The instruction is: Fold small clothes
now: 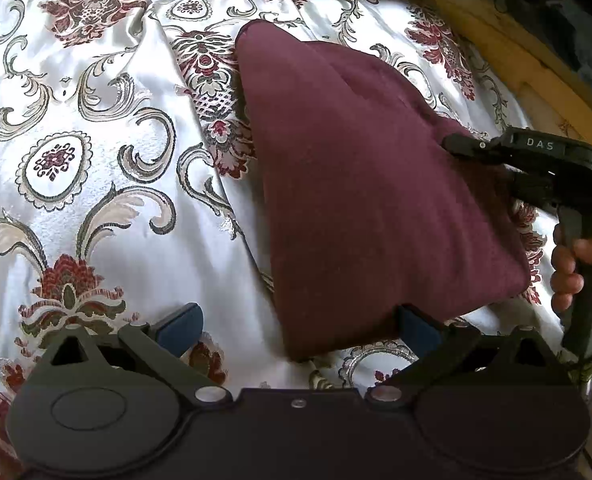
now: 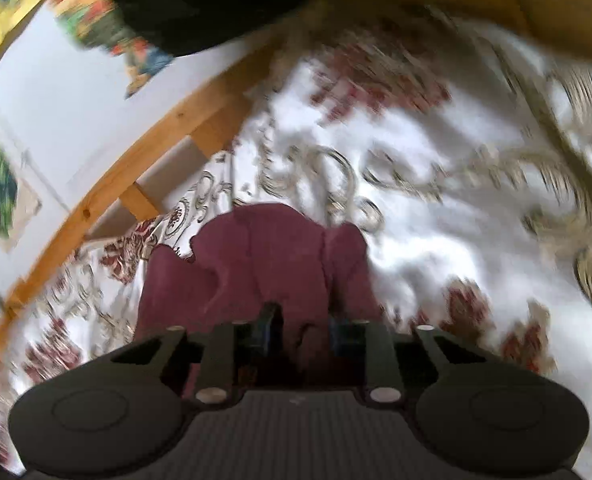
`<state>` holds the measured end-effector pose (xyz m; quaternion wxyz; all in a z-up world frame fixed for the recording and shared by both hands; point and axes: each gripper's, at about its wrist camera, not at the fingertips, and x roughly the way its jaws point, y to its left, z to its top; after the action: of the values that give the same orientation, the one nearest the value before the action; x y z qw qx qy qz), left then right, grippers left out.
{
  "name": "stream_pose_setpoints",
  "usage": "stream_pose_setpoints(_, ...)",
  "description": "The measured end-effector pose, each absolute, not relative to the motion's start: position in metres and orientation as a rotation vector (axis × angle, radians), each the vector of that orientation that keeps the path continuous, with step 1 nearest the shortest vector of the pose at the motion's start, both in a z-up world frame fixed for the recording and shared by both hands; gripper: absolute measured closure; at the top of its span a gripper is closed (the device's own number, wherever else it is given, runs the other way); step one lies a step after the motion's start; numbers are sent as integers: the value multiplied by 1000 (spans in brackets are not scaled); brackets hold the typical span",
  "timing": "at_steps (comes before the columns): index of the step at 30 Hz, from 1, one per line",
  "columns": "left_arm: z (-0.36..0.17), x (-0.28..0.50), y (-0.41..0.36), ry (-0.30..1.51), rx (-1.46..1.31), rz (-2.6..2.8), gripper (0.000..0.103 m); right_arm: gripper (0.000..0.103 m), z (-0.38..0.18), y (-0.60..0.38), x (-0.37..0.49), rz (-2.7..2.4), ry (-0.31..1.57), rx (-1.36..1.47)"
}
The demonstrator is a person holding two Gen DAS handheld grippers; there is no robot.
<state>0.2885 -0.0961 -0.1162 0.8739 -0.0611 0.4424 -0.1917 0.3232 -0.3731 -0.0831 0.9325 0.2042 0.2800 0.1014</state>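
One maroon garment (image 1: pixel 360 184) lies folded on a bed covered by a white satin bedspread (image 1: pixel 107 128) with a dark red and grey floral pattern. No other clothing is in view.

Two hand-held grippers are present. The left hand-held gripper (image 1: pixel 300 326) hangs over the near edge of the garment with its jaws spread wide; its right blue pad sits at the garment's near hem, its left pad is over bare bedspread, and nothing is clamped. The right hand-held gripper (image 2: pixel 300 330) has its jaws drawn close together with a bunch of maroon cloth between the blue pads, gripped at the garment's edge. In the left wrist view that same tool reaches in from the right, its tip on the garment's right side, with a person's hand (image 1: pixel 576 268) around the handle.

A wooden bed frame (image 2: pixel 107 192) runs along the far side of the bed, with slats and a pale wall behind. The right wrist view is heavily blurred, so the bedspread pattern there is smeared. A dark object fills its upper edge; it cannot be identified.
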Motion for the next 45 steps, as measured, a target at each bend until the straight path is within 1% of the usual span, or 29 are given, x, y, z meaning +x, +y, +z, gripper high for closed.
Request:
stream_pose_setpoints(2,-116,289,-97,925,-124,-397,1,78,-75,-360,319,218,559,321)
stream_pose_setpoints(4,-117,289,-97,925,-121,-397,1,78,-72,-359,320,196,583,312)
stream_pose_setpoints(8,-118,290,-97,925,-120,-400,1,78,-81,-385,326,170,662,472)
stream_pose_setpoints(9,-118,290,-97,924,-117,-402,1,75,-85,-392,329,178,683,522)
stream_pose_setpoints(10,-119,290,-97,923,-116,-402,1,66,-89,-398,331,185,697,568)
stream_pose_setpoints(11,-120,290,-97,923,-115,-402,1,61,-91,-402,330,182,701,593)
stream_pose_setpoints(12,-120,291,-97,923,-115,-402,1,54,-92,-404,330,179,703,605)
stream_pose_setpoints(14,-120,291,-97,923,-115,-402,1,51,-92,-405,332,188,708,599)
stream_pose_setpoints(15,-120,291,-97,923,-115,-403,1,44,-91,-403,333,189,710,583)
stream_pose_setpoints(16,-121,291,-97,922,-114,-403,0,33,-89,-401,333,187,712,562)
stream_pose_setpoints(17,-121,291,-98,922,-113,-402,1,27,-87,-400,334,179,712,535)
stream_pose_setpoints(18,-122,292,-98,921,-112,-402,1,22,-86,-398,334,174,708,516)
stream_pose_setpoints(21,-122,291,-98,920,-113,-402,1,17,-80,-397,332,162,700,468)
stream_pose_setpoints(22,-122,291,-98,919,-114,-403,0,15,-80,-398,332,159,701,461)
stream_pose_setpoints(26,-122,292,-98,919,-115,-404,0,15,-84,-398,334,156,727,447)
stream_pose_setpoints(32,-122,292,-98,918,-116,-403,1,9,-88,-383,335,164,764,330)
stream_pose_setpoints(38,-122,291,-98,916,-113,-401,1,1,-92,-381,335,180,762,365)
stream_pose_setpoints(43,-123,290,-99,914,-120,-398,0,0,-97,-377,338,181,773,387)
stream_pose_setpoints(45,-122,291,-97,921,-140,-406,1,0,-98,-383,337,175,755,454)
